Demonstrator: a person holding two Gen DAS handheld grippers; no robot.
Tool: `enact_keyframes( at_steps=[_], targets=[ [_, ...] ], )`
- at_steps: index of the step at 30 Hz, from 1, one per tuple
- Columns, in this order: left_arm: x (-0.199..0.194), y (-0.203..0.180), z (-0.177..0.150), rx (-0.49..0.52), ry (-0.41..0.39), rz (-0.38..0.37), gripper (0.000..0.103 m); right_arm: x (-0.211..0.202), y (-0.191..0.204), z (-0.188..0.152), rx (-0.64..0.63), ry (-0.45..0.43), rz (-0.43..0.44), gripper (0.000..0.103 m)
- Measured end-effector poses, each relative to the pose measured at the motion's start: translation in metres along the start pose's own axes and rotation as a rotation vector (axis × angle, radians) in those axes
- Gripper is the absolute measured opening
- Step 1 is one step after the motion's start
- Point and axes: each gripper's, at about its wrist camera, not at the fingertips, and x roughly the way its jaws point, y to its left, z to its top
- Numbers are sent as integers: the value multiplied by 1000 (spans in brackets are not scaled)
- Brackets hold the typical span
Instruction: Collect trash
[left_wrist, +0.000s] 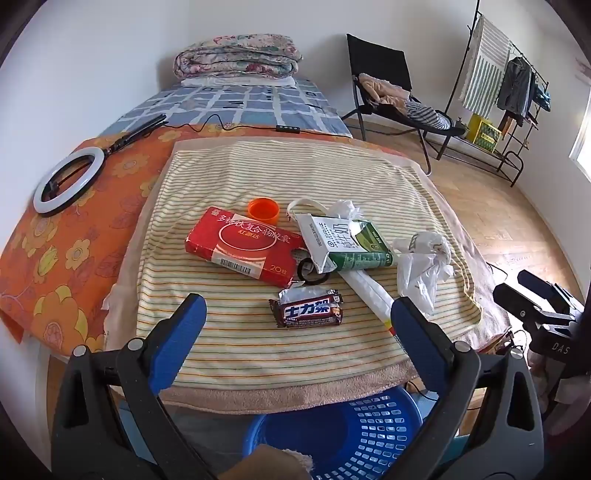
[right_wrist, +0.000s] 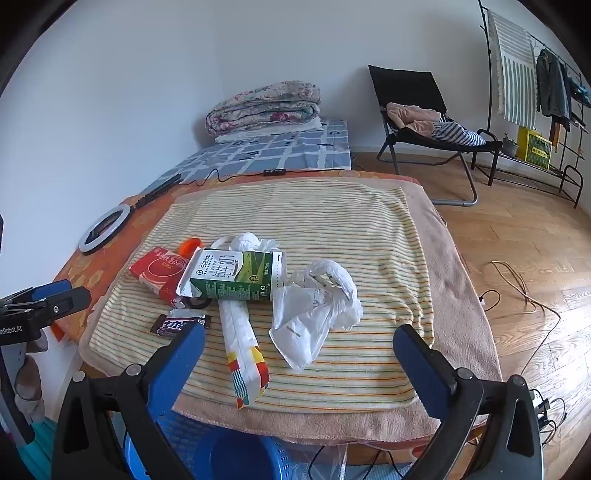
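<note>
Trash lies on a striped towel (left_wrist: 258, 173): a red box (left_wrist: 240, 245), an orange cap (left_wrist: 263, 209), a green-white milk carton (left_wrist: 343, 243), a brown candy wrapper (left_wrist: 308, 308), a crumpled white bag (left_wrist: 424, 266) and a long white packet (right_wrist: 242, 350). My left gripper (left_wrist: 297, 317) hovers open over the towel's near edge, just short of the candy wrapper. Over the front right part, my right gripper (right_wrist: 299, 345) is open too, the white bag (right_wrist: 314, 306) and packet lying ahead of it. A blue basket (left_wrist: 347, 435) sits below the table edge.
A ring light (left_wrist: 68, 179) lies on the orange flowered cloth (left_wrist: 66, 258) at left. Behind are a bed with folded quilt (left_wrist: 236, 55), a black chair (left_wrist: 388, 85) with clothes, and a clothes rack (left_wrist: 509, 92). Cables (right_wrist: 517, 288) run over the wooden floor at right.
</note>
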Motion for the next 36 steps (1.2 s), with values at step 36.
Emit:
enact_keyframes(
  at_steps=[36],
  targets=[
    [7,10,-10,-29,21,-2,102,11,3,-5,38,75,29,103]
  ],
)
